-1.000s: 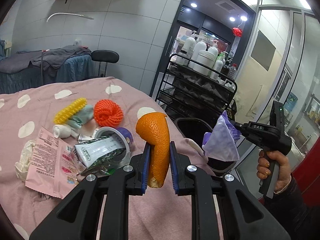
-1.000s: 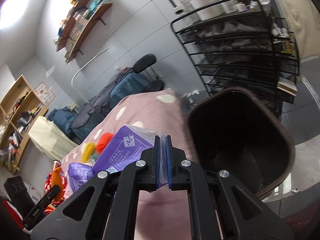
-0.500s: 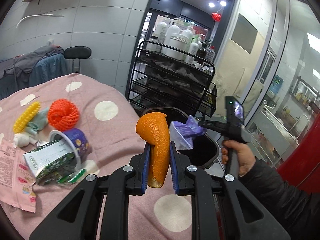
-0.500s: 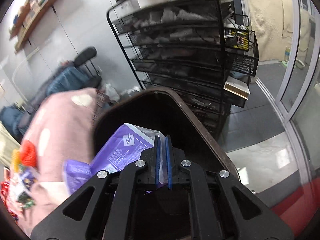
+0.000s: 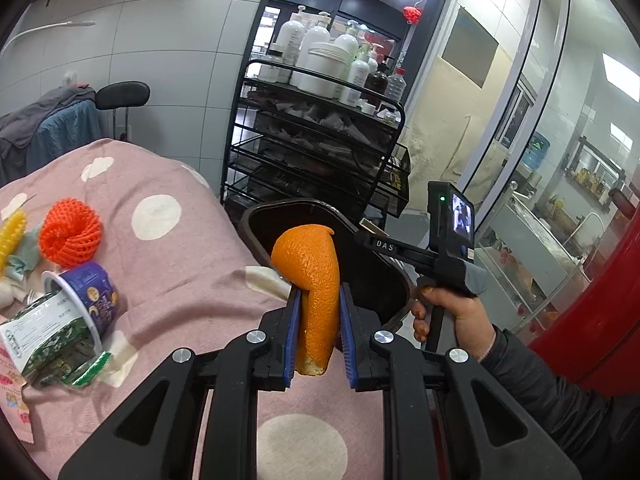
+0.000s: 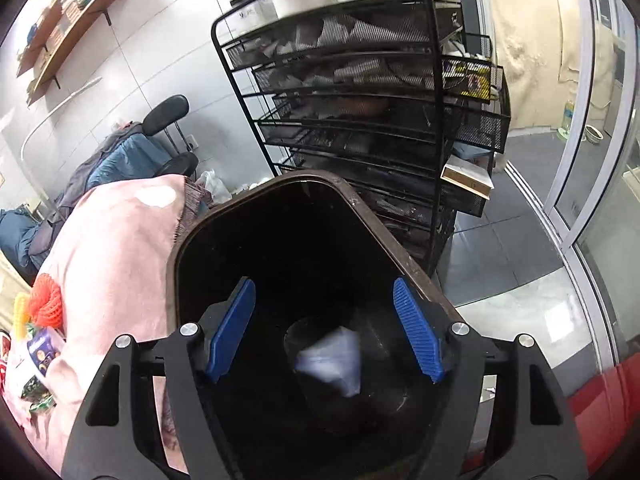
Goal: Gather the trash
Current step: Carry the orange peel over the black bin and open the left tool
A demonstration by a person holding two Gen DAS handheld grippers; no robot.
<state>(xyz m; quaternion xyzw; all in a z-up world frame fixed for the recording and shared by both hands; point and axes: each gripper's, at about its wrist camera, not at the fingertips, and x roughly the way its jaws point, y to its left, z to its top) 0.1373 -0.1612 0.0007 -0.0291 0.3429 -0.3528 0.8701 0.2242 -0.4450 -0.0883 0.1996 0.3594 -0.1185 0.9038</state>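
The left tool (image 5: 319, 334) is clamped on a curved strip of orange peel (image 5: 314, 280), its ribbed blue pads (image 5: 291, 336) pressing the dimpled, glossy rind from both sides; the pale pith shows at the lower end. The peel stands upright in front of the dark brown plastic trash bin (image 5: 272, 226), which sits just beside the edge of the bed.

The right tool (image 6: 324, 328) hangs over the bin's (image 6: 360, 212) mouth with its jaws spread wide, having just been opening, and nothing lies between the pads. Below them a pale bluish-white plastic bag (image 6: 332, 360), blurred, is inside the bin near its bottom. In the left wrist view the right hand (image 5: 456, 312) grips the black handle of that tool, whose arm carries the white letters "DAS" and a small lit screen.

The bed is covered by a soft pink blanket (image 5: 180, 264) with white polka dots. On it lie an orange foam fruit net (image 5: 70, 232), a yellow ribbed foam net (image 5: 12, 232), a tipped purple paper cup (image 5: 86, 290) with a green-and-white wrapper (image 5: 44, 340) stuffed in its mouth; their print is too small to read. Behind the bin stands a black wire mesh rack (image 5: 320, 148) topped with white pump bottles (image 5: 316, 52).
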